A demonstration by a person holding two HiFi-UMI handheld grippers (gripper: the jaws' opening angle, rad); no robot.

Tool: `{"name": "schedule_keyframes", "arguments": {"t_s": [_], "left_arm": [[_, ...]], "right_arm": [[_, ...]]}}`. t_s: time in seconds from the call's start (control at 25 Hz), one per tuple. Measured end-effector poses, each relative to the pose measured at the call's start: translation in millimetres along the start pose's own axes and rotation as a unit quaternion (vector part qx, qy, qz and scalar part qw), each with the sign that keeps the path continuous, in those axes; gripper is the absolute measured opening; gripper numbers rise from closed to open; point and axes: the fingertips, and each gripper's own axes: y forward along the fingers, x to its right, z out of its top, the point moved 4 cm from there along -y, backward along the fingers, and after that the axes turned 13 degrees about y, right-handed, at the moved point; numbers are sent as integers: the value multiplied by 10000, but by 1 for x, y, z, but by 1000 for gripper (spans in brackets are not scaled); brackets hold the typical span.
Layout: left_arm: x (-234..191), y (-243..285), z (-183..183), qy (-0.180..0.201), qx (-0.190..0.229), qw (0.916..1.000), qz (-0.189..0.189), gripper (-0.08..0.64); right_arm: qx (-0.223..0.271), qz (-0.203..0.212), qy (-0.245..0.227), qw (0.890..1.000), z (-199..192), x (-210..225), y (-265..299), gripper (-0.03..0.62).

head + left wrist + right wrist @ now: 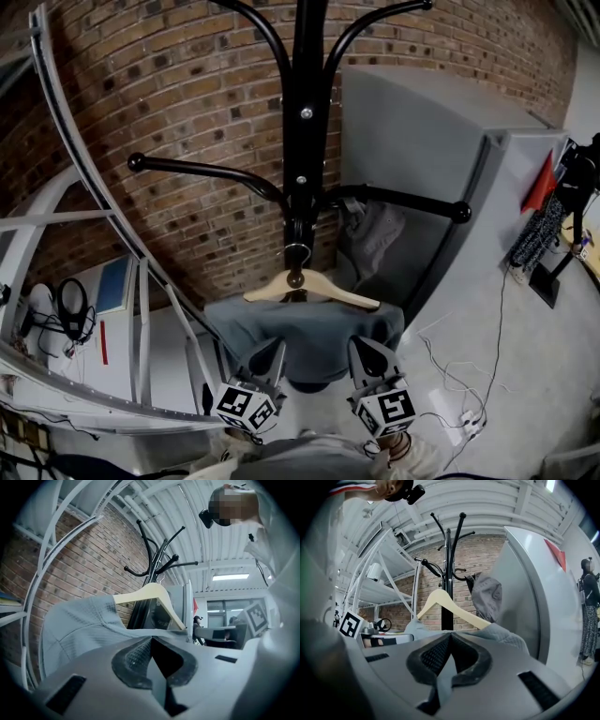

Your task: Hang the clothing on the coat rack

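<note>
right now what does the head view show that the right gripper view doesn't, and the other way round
Only the head view: the floor with its white cables, and the left claw and right claw side by side at the grey garment's near edge. Only the right gripper view: the white ribbed ceiling and, close up, the right claw's pads shut on grey fabric. Both: the black coat rack, wooden hanger, brick wall and a grey jacket on a rack arm.
</note>
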Motion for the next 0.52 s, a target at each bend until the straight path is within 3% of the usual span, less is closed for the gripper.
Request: {"name": "schedule_keyframes", "arguments": {"t_s": [0.52], "left_arm": [[10, 9, 7, 138, 24, 9999, 34, 8]], "right_arm": [[68, -51, -43, 10000, 4, 10, -7, 21]]}}
